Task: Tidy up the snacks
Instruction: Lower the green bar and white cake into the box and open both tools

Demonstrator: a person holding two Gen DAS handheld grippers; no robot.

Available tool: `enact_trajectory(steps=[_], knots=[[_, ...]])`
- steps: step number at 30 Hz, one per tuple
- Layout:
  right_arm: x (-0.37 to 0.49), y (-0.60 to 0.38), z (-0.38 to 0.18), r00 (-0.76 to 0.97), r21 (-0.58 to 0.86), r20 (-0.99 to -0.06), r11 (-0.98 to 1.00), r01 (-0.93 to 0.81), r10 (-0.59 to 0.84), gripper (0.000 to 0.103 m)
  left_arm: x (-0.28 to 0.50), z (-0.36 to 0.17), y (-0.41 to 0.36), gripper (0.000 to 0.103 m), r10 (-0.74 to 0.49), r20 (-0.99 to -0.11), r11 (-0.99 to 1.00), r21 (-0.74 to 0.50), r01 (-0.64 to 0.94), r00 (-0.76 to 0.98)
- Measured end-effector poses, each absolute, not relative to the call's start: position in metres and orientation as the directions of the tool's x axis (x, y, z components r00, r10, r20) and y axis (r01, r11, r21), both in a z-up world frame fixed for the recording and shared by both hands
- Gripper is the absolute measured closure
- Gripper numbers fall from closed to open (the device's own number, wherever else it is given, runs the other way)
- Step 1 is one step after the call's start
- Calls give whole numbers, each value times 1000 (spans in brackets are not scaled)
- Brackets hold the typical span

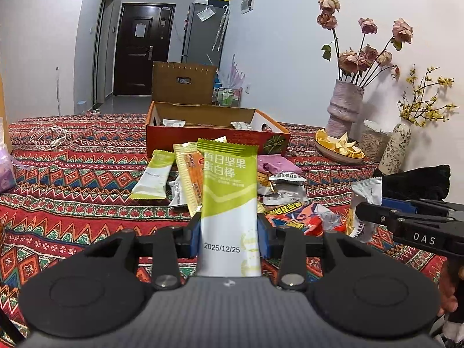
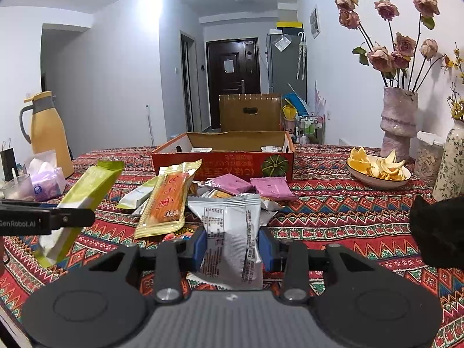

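My left gripper (image 1: 230, 233) is shut on a green and white snack bar (image 1: 229, 203), held upright above the patterned cloth. The same green bar (image 2: 84, 200) and the left gripper (image 2: 72, 220) show at the left of the right wrist view. My right gripper (image 2: 232, 245) is shut on a silver snack packet (image 2: 232, 232). That silver packet (image 1: 366, 203) appears at the right of the left wrist view, in the right gripper (image 1: 374, 217). Loose snacks (image 2: 171, 200) lie in a heap before an open red cardboard box (image 2: 223, 163) with a few packets inside.
A bowl of orange peel (image 2: 377, 171), a pink vase of dried roses (image 2: 398, 121) and a flowered vase (image 2: 451, 168) stand at the right. A yellow jug (image 2: 49, 133), tissue pack (image 2: 47, 184) and glass (image 2: 17, 187) sit at the left. A white cable (image 1: 50, 137) lies far left.
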State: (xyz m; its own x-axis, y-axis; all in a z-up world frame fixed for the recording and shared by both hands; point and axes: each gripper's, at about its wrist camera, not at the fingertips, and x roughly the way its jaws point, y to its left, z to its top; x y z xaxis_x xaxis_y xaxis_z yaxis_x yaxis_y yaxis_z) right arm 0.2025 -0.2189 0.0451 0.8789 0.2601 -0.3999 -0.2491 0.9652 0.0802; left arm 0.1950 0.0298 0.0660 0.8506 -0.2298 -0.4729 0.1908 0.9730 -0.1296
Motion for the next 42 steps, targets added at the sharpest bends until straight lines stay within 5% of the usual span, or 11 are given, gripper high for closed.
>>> enact_trajectory(steps=[10,24,30,37,39,41,42], knots=[[227,-220,46,872,98,-398,958,-268,285,66,234,80,40,65,-226,-469,973,-144,179,854],[413,-216,105,840,102,-371,916,-387,396,66,467,125,55,65,-261,-498,964,-188,190,827],[574,-199,102,746,189,-518,906,-378,419,66,591,104,35,65,-219,-629,975,-173,141,746],[709,-163,61,632,129,-716,946,-298,297,66,673,57,26,65,-142,-749,988,-142,53,648],[729,-157,51,622,93,-741,957,-276,251,63,679,47,28,60,-133,-756,988,-156,21,640],[742,-151,43,605,82,-762,961,-265,232,57,677,45,29,39,-140,-731,986,-161,30,667],[744,-149,42,607,79,-761,961,-265,230,54,675,46,29,39,-150,-717,987,-152,58,681]])
